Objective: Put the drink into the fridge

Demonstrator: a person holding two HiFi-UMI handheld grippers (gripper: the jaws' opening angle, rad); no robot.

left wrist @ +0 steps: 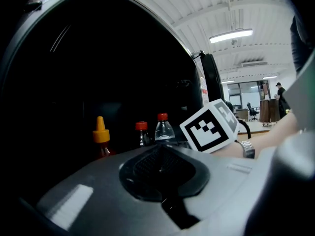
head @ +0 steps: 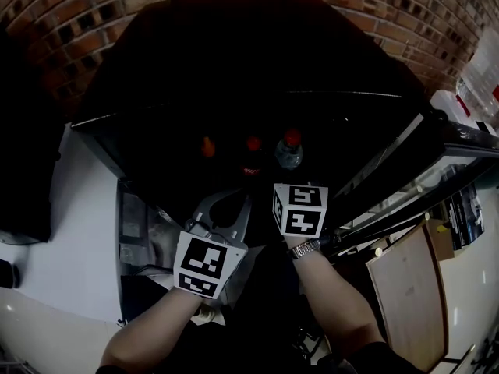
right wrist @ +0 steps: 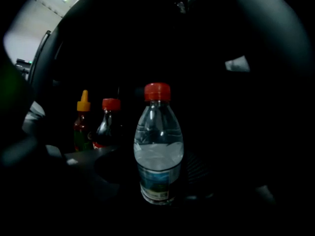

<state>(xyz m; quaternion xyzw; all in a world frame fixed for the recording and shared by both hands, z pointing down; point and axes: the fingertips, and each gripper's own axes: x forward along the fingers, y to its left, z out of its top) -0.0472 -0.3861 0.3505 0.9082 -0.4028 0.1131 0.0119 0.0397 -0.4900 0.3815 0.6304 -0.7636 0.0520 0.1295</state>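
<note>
A clear water bottle (right wrist: 158,146) with a red cap stands upright between the dark jaws of my right gripper (right wrist: 157,198), which is shut on its lower half. In the head view the bottle (head: 288,153) sits just ahead of the right gripper (head: 287,176), inside the dark open fridge (head: 234,68). Whether the bottle rests on the shelf is hidden. My left gripper (head: 226,206) hangs beside it on the left, jaws apart, with nothing in them. Its black pad (left wrist: 160,168) shows bare.
Deeper in the fridge stand an orange-capped sauce bottle (right wrist: 82,124) and a red-capped dark soda bottle (right wrist: 109,124), left of the water bottle. The fridge door (head: 437,170) hangs open at the right. A wooden board (head: 409,287) leans below it. Brick wall behind.
</note>
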